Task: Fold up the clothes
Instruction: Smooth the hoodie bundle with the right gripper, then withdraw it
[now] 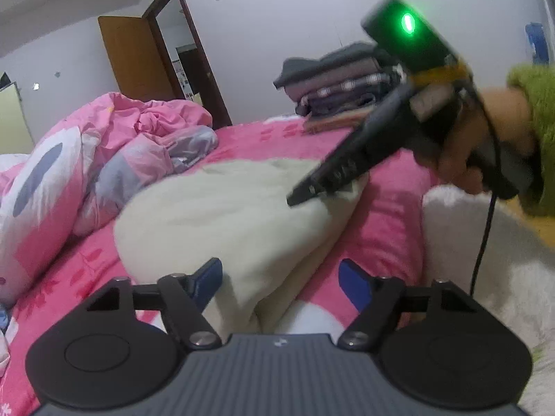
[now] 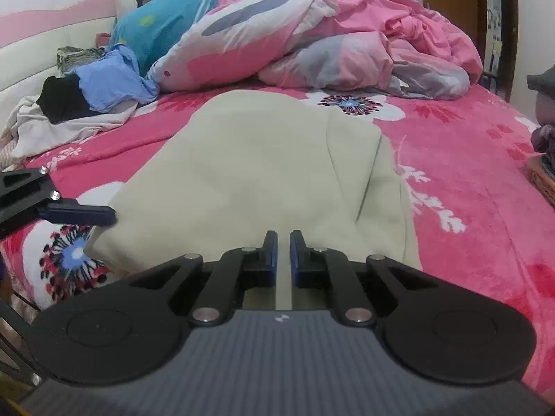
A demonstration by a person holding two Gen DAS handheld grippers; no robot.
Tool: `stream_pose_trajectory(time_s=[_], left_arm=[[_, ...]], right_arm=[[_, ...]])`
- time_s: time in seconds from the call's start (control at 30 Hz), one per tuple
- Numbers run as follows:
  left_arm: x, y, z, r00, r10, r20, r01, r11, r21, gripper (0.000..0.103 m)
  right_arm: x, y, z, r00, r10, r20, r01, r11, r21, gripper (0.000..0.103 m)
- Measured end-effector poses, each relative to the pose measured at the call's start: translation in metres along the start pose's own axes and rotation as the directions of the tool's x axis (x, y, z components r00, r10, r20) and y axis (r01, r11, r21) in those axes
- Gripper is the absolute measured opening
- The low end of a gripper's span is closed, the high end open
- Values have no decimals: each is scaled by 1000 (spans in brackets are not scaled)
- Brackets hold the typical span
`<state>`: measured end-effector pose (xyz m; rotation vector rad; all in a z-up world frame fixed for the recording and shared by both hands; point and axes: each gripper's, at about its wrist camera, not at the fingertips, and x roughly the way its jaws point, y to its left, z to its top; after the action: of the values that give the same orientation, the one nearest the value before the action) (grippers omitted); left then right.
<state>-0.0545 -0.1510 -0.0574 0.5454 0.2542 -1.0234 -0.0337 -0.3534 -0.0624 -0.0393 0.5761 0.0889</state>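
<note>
The right gripper (image 1: 305,194) is motion-blurred in the left wrist view, its fingertips indistinct. The stack of folded clothes (image 1: 333,83) is partly hidden behind it. The left gripper (image 2: 79,215) is cut off by the right view's edge.

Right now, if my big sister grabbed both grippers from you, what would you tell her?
Left gripper: open, empty, hanging over the near end of the cream garment.
Right gripper: fingers nearly together with a thin gap, nothing visibly between them, low over the same garment's near edge.
The cream garment lies partly folded on the pink bedspread.
A stack of folded clothes sits at the bed's far corner.
Unfolded clothes are heaped by the headboard, beside the rumpled duvet.
Left to do: finish the cream garment, stack it, then fold the heap.
</note>
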Motion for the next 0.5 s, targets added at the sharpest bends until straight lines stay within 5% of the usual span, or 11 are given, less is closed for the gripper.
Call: stream_pose_trajectory(time_s=[0.17,0.3,0.5], left_arm=[[-1,20,19,997,-11,80,19,994,-105,75],[40,26,9,999,-9,-35,3,985,-171,67],[47,10,-2,999,41,-17,-43,990,-133,78]], right_arm=[[5,-14,3,1000,-13,5,13,998,55,7],[0,-17,6,1000,6,-2,-6,996,85,7],[-20,-12,56,998,48,38,-51,997,60,8]])
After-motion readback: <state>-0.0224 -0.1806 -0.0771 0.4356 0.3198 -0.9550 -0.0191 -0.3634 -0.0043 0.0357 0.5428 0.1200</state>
